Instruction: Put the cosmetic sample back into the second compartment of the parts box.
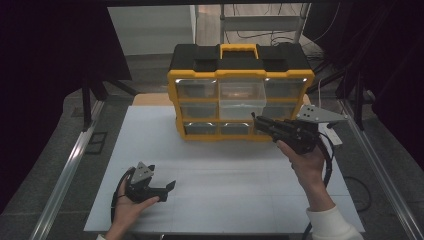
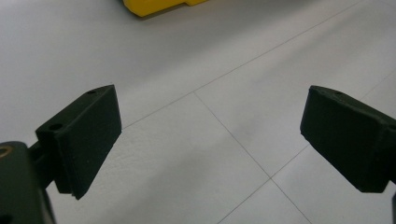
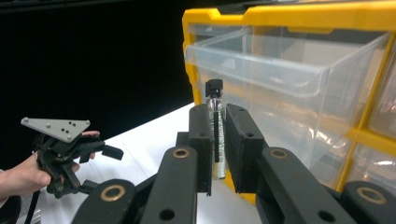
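Vial (image 3: 215,122): a small glass one with a black cap, which we hold upright between the right gripper's (image 3: 217,140) jaws, clamped on its body, just in front of the cabinet.
Cabinet (image 1: 240,75): yellow and black, at the far middle of the table (image 1: 225,185); its middle drawer (image 3: 280,70), clear plastic, stands pulled out toward us.
Left gripper (image 2: 210,135): jaws wide apart, holding nothing, low over the near left of the table.
Likely step: we judge the vial is bound for the pulled-out drawer.
Risk: the grip is narrow, so a knock against the drawer's front wall could tilt the vial or slip it loose.
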Demonstrator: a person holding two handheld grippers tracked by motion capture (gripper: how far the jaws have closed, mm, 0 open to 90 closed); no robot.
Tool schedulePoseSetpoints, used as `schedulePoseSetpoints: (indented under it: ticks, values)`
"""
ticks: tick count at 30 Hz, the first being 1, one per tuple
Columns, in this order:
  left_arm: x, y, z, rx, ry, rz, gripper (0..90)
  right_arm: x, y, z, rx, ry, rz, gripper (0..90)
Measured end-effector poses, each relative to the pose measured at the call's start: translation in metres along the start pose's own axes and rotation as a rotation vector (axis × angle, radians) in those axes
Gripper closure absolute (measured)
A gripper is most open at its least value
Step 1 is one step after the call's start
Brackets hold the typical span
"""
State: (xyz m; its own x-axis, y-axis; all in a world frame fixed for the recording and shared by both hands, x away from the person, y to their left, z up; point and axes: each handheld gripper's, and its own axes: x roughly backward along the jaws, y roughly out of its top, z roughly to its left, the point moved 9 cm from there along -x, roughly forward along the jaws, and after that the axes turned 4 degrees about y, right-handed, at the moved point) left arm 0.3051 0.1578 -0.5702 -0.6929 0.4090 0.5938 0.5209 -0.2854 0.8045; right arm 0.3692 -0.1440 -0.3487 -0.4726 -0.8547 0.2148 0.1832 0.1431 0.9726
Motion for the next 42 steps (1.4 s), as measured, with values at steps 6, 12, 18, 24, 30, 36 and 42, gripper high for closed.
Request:
schedulePoseSetpoints:
  ticks: [6,12,18,24,30,36,42]
  values:
    - [0.0,0.0,0.0,0.0,0.0,0.002,5.8,-0.002,0.005,0.0,-0.002,-0.001,-0.012,81.4]
    - [0.0,0.0,0.0,0.0,0.0,0.002,5.7,-0.002,0.01,-0.002,-0.003,-0.004,-0.017,81.4]
    - [0.0,0.0,0.0,0.001,-0.001,0.001,5.7,-0.003,0.019,-0.004,0.006,-0.013,-0.023,81.4]
    - [0.0,0.0,0.0,0.001,-0.001,0.002,5.7,-0.002,0.027,-0.006,0.01,-0.02,-0.031,81.4]
    - [0.0,0.0,0.0,0.001,-0.001,0.001,5.7,-0.001,0.034,-0.01,0.009,-0.029,-0.048,81.4]
    - [0.001,0.001,0.0,0.001,0.0,-0.005,5.8,-0.002,0.039,-0.012,0.014,-0.037,-0.049,81.4]
    - [0.001,0.001,0.0,0.002,-0.002,-0.005,5.8,-0.004,0.045,-0.017,0.017,-0.048,-0.056,81.4]
